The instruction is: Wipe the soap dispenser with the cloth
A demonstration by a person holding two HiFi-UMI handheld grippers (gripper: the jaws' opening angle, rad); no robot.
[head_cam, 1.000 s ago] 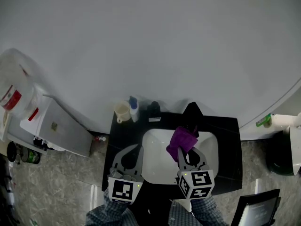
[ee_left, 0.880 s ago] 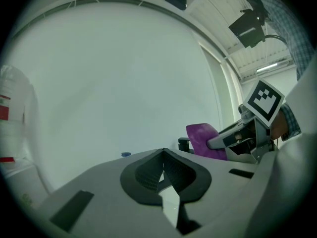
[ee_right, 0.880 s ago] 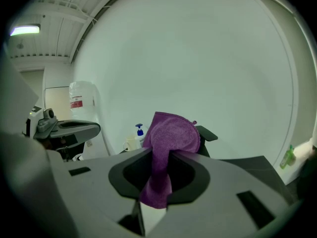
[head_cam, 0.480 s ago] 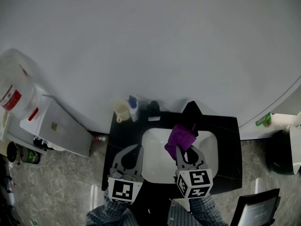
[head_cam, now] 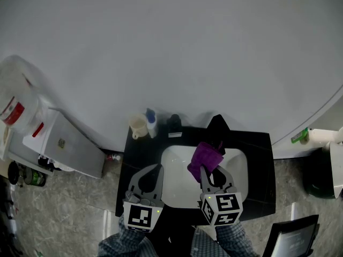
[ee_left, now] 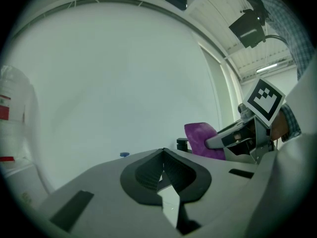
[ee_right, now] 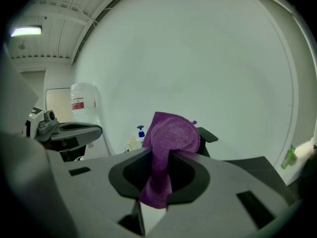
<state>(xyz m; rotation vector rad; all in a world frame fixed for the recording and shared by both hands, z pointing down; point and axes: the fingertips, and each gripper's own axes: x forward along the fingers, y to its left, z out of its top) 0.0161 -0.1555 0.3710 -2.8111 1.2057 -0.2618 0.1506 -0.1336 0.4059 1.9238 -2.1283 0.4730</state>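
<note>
Two tools up: right tool (head_cam: 206,171) clamped on the soft, floppy cloth (head_cam: 205,157) over the sink (head_cam: 177,189); left tool (head_cam: 153,170) closed, empty. Dispenser (head_cam: 152,123) stands back-left on the counter (head_cam: 257,146), well apart. Probably light, slick and tippy, so brace its body, not the pump.

no text can be read; the red labels (head_cam: 13,113) on the water jug (head_cam: 21,84) are too small.
</note>
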